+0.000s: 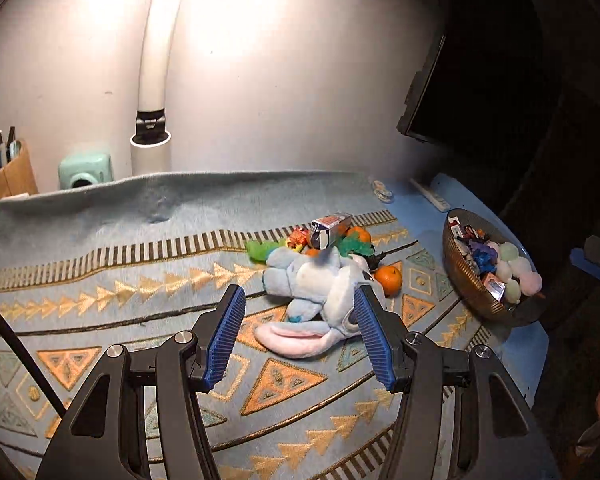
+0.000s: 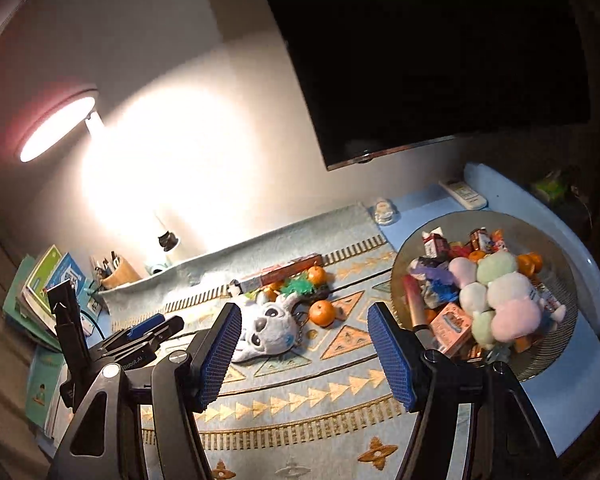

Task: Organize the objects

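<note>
The plush rabbit (image 1: pixel 320 280) lies flat on the patterned rug (image 1: pixel 120 280), just right of centre in the left wrist view, and it sits directly ahead of the left gripper (image 1: pixel 300 336). That gripper's blue pads stand apart with nothing between them; the rabbit's pink ear (image 1: pixel 296 338) reaches down into the gap as seen, though whether the fingers are level with it or above it is hard to judge through the fisheye. The toy's long axis runs from the pale body at upper left to the ear at lower centre, so slanted across the line of the fingers.

In the right wrist view the right gripper (image 2: pixel 304 344) is also parted and empty, with the rabbit's face (image 2: pixel 266 328) just behind its left pad (image 2: pixel 216 354). The bowl (image 2: pixel 572 320) of sorted things fills the right of that frame, nearer this hand. The left gripper looks better lined up on the rabbit, with a tangerine (image 1: pixel 388 279) just beside the toy to avoid
</note>
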Demonstrator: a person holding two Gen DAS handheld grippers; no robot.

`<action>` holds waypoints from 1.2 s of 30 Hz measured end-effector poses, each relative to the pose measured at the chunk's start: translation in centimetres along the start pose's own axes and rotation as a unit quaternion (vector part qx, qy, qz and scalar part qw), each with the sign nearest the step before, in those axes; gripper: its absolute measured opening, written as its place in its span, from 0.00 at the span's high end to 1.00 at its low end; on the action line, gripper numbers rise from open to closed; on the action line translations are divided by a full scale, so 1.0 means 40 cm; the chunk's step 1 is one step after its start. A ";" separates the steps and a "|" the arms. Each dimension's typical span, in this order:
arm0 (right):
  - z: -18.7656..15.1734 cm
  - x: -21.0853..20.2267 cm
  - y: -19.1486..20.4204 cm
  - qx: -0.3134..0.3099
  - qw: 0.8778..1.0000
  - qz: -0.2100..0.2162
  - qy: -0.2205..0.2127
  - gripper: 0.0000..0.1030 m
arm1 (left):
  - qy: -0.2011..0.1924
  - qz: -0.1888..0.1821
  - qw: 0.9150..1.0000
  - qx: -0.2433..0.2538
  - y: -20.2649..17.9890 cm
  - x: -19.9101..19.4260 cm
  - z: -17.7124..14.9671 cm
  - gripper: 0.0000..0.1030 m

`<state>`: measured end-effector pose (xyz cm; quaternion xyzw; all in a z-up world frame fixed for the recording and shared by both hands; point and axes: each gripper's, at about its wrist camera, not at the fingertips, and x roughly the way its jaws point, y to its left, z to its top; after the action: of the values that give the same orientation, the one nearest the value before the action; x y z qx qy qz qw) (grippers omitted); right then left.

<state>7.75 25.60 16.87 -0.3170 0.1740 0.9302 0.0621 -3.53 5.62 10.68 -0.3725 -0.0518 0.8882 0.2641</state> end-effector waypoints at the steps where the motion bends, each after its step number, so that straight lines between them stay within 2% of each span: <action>1: -0.008 0.015 0.007 -0.001 1.000 0.002 0.008 0.38 | 0.007 -0.008 1.000 -0.005 0.007 0.006 -0.011 0.45; 5: -0.033 0.086 0.014 0.004 0.999 0.006 0.037 0.38 | 0.029 -0.030 0.999 -0.007 0.002 0.052 -0.039 0.33; 10: -0.059 0.193 -0.019 0.029 0.996 0.023 0.085 0.38 | 0.042 -0.035 0.998 -0.012 0.005 0.115 -0.035 0.32; 15: -0.089 0.277 -0.041 0.029 0.992 0.014 0.124 0.38 | 0.026 -0.046 0.999 -0.008 -0.003 0.149 0.048 0.32; 18: -0.100 0.316 -0.046 0.026 0.990 0.017 0.140 0.38 | 0.029 -0.057 0.998 0.020 -0.038 0.197 0.119 0.32; 22: -0.106 0.356 -0.052 0.014 0.988 0.014 0.155 0.38 | 0.058 -0.055 0.993 0.083 -0.101 0.296 0.190 0.32; 25: -0.105 0.379 -0.057 0.004 0.987 0.009 0.163 0.38 | 0.109 -0.068 0.982 0.138 -0.141 0.378 0.201 0.32; 28: -0.102 0.400 -0.059 -0.007 0.985 0.004 0.170 0.38 | 0.120 -0.035 0.975 0.185 -0.166 0.426 0.188 0.32; 29: -0.102 0.407 -0.059 -0.009 0.985 0.004 0.172 0.38 | 0.124 -0.038 0.973 0.191 -0.169 0.437 0.183 0.33; 32: -0.102 0.431 -0.055 -0.018 0.984 0.006 0.179 0.38 | 0.140 -0.062 0.971 0.181 -0.165 0.458 0.168 0.53; 34: -0.103 0.451 -0.051 -0.023 0.983 0.008 0.185 0.38 | 0.128 -0.053 0.973 0.182 -0.161 0.454 0.163 0.71; 35: -0.104 0.460 -0.047 -0.024 0.982 0.011 0.187 0.38 | 0.127 -0.056 0.974 0.178 -0.157 0.449 0.162 0.76; 36: -0.105 0.469 -0.042 -0.024 0.982 0.016 0.188 0.38 | 0.128 -0.065 0.975 0.169 -0.149 0.447 0.164 0.85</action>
<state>-4.33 25.75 1.83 -0.4850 0.1650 0.8588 0.0060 -15.90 20.49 5.75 -0.4286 0.1087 0.8101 0.3850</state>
